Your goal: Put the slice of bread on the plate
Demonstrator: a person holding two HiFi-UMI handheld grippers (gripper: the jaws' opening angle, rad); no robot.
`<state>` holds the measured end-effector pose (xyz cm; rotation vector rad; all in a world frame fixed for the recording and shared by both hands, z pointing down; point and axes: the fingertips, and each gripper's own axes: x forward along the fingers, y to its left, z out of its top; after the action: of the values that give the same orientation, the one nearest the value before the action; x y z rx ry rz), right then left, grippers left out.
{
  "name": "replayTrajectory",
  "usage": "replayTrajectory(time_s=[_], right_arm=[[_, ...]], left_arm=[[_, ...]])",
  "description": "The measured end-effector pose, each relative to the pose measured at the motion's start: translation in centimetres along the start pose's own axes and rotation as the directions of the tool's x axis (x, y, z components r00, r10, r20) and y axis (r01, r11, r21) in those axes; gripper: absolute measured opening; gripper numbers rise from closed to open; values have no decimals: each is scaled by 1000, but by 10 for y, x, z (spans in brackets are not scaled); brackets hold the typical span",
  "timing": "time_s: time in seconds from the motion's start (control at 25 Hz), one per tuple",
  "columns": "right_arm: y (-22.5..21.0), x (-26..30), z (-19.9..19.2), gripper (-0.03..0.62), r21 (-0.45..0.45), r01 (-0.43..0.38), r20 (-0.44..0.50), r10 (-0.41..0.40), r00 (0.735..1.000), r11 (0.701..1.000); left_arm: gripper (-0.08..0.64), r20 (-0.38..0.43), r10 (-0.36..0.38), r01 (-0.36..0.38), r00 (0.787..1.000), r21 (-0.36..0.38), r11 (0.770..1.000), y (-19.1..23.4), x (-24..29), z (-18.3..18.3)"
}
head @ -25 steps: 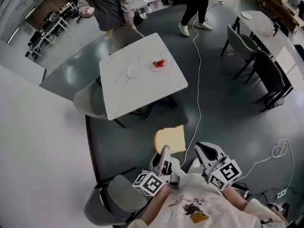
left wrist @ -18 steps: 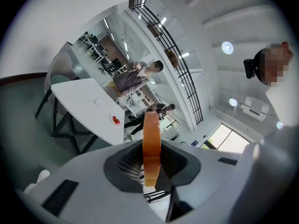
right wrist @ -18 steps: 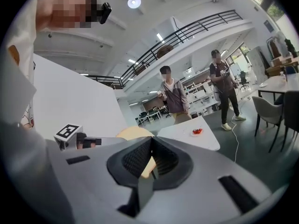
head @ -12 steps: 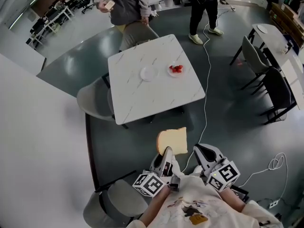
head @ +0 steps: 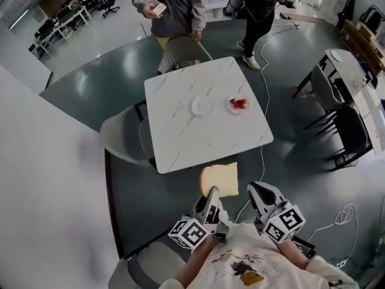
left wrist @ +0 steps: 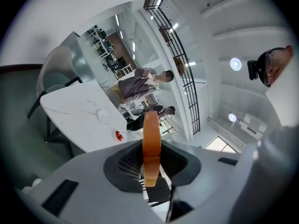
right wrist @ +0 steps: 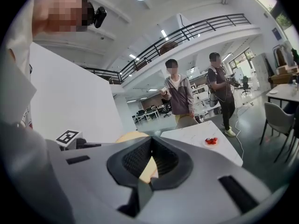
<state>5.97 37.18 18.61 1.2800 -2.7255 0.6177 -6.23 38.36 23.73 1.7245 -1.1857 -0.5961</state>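
Observation:
A slice of bread [head: 220,179] with a tan crust sticks out in front of my left gripper [head: 212,194], which is shut on its near edge. In the left gripper view the slice of bread [left wrist: 151,139] stands edge-on between the pads. A small empty white plate [head: 203,106] lies near the middle of the white marble table [head: 180,134], well ahead of the bread. My right gripper [head: 257,192] hovers beside the left one, jaws together and empty; its own view shows the right gripper [right wrist: 149,171] with the bread just past it.
A second plate with red fruit [head: 239,104] sits right of the empty one. Grey chairs [head: 123,138] stand at the table's left and far sides. Two people [head: 171,5] stand beyond it. A white cable [head: 263,95] runs along the floor. More tables and chairs [head: 340,116] are at right.
The table and its plates have drawn nearer and lower in the head view as both grippers travel toward it. The bread stays gripped in the left gripper.

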Motion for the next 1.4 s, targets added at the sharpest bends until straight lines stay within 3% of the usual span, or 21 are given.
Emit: replayTrajectory(time_s=[0.28, 0.6, 0.8, 1.04, 1.4], right_arm=[[19, 44, 0, 5, -21, 7, -35, -8, 999, 1000], [12, 73, 8, 5, -2, 2, 1, -2, 1000, 1000], [-21, 105, 9, 5, 44, -16, 1, 16, 1000, 999], [-62, 143, 24, 5, 74, -29, -15, 31, 999, 997], [-129, 210, 68, 5, 58, -108, -28, 109, 994, 993]], left_arm=[[93, -18, 19, -20, 1000, -62, 998, 36, -5, 28], [94, -12, 18, -18, 1000, -46, 999, 47, 18, 51], [93, -9, 19, -19, 1000, -14, 1000, 48, 57, 65], [94, -11, 80, -80, 997, -14, 997, 57, 102, 80], [94, 20, 118, -118, 993, -6, 993, 55, 190, 112]])
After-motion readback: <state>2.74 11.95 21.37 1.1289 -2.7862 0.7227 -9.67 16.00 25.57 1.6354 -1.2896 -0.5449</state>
